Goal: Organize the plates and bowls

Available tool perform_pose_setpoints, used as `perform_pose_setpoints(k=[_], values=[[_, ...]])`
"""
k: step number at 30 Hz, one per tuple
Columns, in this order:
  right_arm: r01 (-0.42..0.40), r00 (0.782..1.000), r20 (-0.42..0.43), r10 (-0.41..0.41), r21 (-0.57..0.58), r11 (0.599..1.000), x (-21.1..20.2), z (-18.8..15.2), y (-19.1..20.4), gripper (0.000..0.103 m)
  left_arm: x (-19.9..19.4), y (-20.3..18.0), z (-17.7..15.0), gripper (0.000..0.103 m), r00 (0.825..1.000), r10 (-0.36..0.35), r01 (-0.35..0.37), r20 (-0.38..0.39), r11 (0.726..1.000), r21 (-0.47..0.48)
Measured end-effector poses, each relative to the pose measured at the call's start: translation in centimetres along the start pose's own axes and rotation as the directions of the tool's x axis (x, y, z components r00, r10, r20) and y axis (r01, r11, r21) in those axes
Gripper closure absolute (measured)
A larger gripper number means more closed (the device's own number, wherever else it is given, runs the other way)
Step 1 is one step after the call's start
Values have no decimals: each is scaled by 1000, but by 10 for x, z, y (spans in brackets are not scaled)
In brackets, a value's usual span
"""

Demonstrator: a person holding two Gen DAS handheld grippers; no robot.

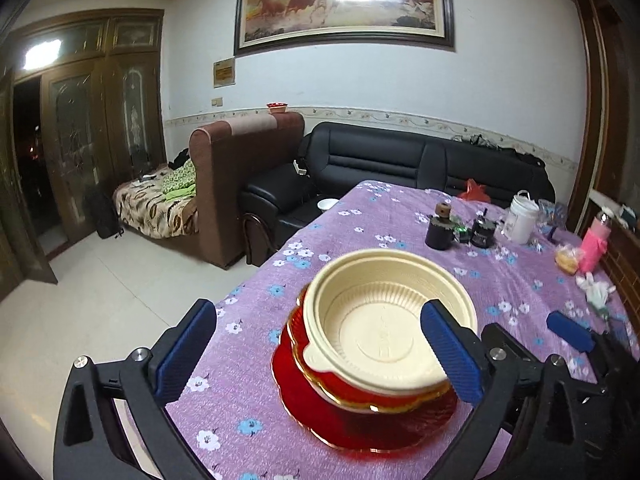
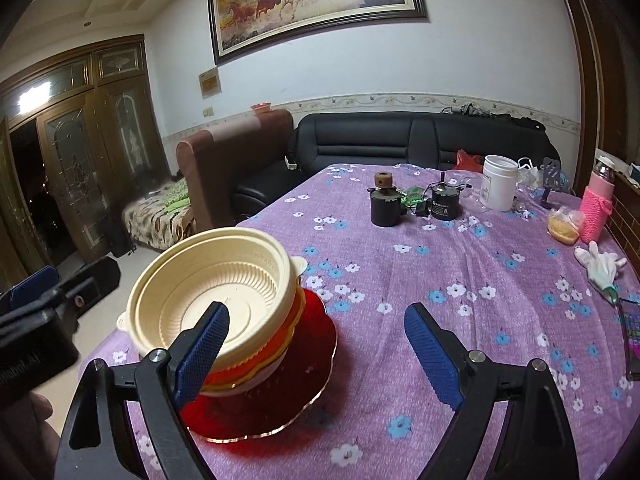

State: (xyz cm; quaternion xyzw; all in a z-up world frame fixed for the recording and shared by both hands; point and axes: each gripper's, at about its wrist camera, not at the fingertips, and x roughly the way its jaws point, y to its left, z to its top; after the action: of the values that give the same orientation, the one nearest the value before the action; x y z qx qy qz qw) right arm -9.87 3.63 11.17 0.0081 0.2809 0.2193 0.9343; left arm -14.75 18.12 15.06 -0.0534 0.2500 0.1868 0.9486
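Now one cream bowl (image 1: 384, 328) tops stack on one red plate (image 1: 360, 424); both claws released.

The cream bowl (image 1: 390, 320) looks like thin matt plastic with fine ribbing round its inner wall, while the red plate (image 1: 360, 424) under the stack is glossy and translucent (its scalloped edge carries a gold-coloured rim). The table (image 2: 460, 320) wears a soft, slightly textured purple cloth printed with flowers. Each hand-held gripper (image 1: 320, 344) (image 2: 316, 344) has smooth black plastic arms, shiny metal screws and rough, knurled blue pads (image 1: 450, 350).
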Motion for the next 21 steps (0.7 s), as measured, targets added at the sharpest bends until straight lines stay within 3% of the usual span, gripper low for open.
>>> perform_pose_setpoints(k=[21], values=[[48,998,-46,-47,38,998,-26,-31,-8,10,-22,-8,-23,1,999,1,1,-47,999,49]])
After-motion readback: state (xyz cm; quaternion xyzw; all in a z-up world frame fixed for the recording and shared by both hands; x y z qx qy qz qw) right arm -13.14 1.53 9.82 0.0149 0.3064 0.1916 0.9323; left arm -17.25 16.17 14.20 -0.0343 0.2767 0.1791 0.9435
